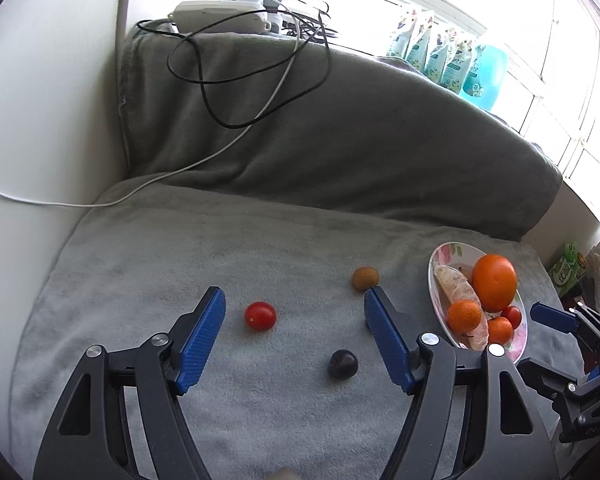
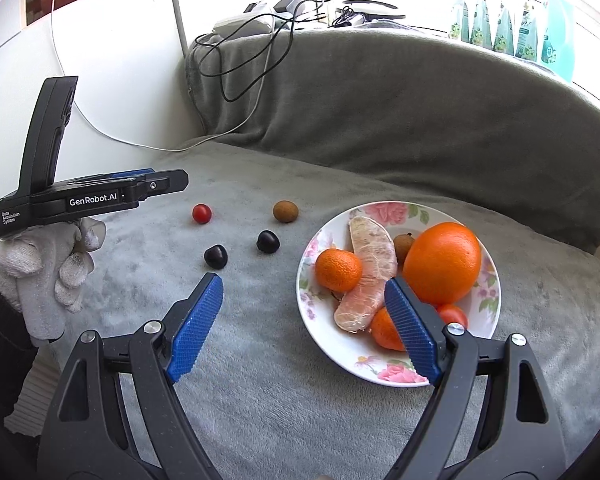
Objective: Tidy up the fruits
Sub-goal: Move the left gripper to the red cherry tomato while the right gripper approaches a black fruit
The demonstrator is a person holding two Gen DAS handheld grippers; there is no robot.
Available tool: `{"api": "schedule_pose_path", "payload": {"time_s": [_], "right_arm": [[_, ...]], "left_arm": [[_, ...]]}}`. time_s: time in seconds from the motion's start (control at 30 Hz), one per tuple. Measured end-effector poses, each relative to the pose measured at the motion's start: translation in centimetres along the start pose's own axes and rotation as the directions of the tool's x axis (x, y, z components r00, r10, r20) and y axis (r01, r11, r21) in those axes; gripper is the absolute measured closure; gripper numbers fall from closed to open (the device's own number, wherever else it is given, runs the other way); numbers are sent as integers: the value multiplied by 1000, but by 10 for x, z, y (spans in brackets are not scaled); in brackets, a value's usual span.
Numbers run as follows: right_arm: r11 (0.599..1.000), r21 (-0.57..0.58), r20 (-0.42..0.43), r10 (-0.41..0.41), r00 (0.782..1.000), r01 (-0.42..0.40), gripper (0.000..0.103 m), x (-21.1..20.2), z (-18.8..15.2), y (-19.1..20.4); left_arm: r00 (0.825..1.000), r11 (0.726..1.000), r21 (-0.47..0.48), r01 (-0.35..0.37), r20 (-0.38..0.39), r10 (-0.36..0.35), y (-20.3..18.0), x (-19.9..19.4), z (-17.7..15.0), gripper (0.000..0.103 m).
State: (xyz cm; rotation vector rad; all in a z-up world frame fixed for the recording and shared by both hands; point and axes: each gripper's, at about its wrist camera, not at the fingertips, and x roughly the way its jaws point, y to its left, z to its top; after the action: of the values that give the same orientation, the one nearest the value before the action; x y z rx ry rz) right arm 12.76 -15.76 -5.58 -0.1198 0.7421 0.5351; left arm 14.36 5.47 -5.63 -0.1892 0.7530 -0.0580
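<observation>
Nearest, the left claw (image 1: 294,330) gapes empty over a grey fleece blanket (image 1: 180,248), a red cherry tomato (image 1: 260,316) between its fingers. The right claw (image 2: 303,322) gapes empty too, at the floral china plate (image 2: 488,316) of citrus. Only the right view shows two dark plums (image 2: 215,256) and the "GenRobot.AI" label (image 2: 93,200).

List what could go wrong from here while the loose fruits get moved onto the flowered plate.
1. The loose cherry tomato, brown fruit and two dark fruits lie on a soft grey blanket; a nudge from the open left gripper could roll them.
2. The plate is already crowded by the big orange and peeled segment; added fruit may spill.
3. The right gripper, also open, has one finger over the plate and could tip it.
</observation>
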Motion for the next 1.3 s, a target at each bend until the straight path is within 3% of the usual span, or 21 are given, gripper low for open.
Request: {"api": "schedule_pose_path", "payload": {"time_s": [0.27, 0.53, 0.63, 0.9, 1.3], "right_arm": [[997, -49, -26, 50, 998, -52, 18, 22, 17, 15], [987, -133, -131, 70, 989, -88, 52, 59, 32, 29], [984, -145, -177, 78, 981, -104, 59, 75, 36, 29], [972, -209, -255, 53, 965, -108, 67, 107, 43, 34], [959, -264, -301, 16, 954, -99, 74, 133, 50, 38]], "left_arm": [[1000, 1000, -20, -23, -5, 23, 23, -1, -11, 32], [999, 1000, -18, -18, -31, 18, 34, 9, -20, 45], [999, 1000, -9, -6, -48, 6, 32, 16, -22, 52], [996, 1000, -8, 28, -79, -29, 32, 31, -23, 57], [994, 999, -9, 52, -98, -53, 32, 47, -17, 59]]}}
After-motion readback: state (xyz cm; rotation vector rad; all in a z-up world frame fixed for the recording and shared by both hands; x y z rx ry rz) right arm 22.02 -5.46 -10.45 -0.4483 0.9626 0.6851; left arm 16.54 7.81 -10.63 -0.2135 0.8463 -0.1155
